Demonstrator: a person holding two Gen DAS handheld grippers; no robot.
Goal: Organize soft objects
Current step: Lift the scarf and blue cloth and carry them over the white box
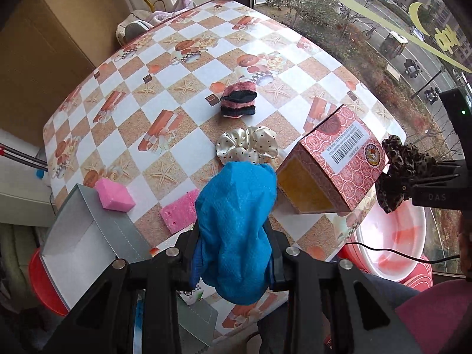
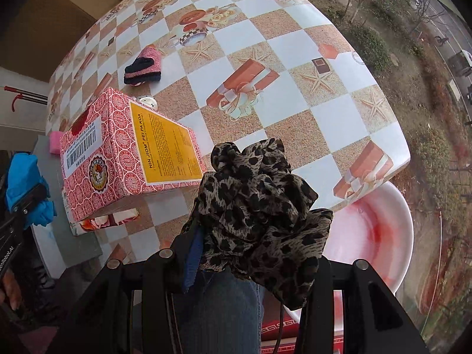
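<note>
My left gripper (image 1: 236, 230) is shut on a blue cloth (image 1: 236, 221) and holds it above the table's near edge; the cloth hides the fingertips. My right gripper (image 2: 253, 230) is shut on a leopard-print scrunchie (image 2: 259, 206), held over the table's front right corner; it also shows in the left wrist view (image 1: 404, 168). On the table lie a cream polka-dot scrunchie (image 1: 247, 144), a folded pink and black sock (image 1: 238, 100), and two pink sponges (image 1: 115, 196) (image 1: 180, 214). A red patterned box (image 1: 333, 162) lies on its side with its open end facing me.
An open grey box (image 1: 76, 236) sits at the table's near left edge. A pink and white basin (image 2: 374, 230) stands below the table's right corner, a red bucket (image 1: 44, 280) at the lower left. A window runs along the right side.
</note>
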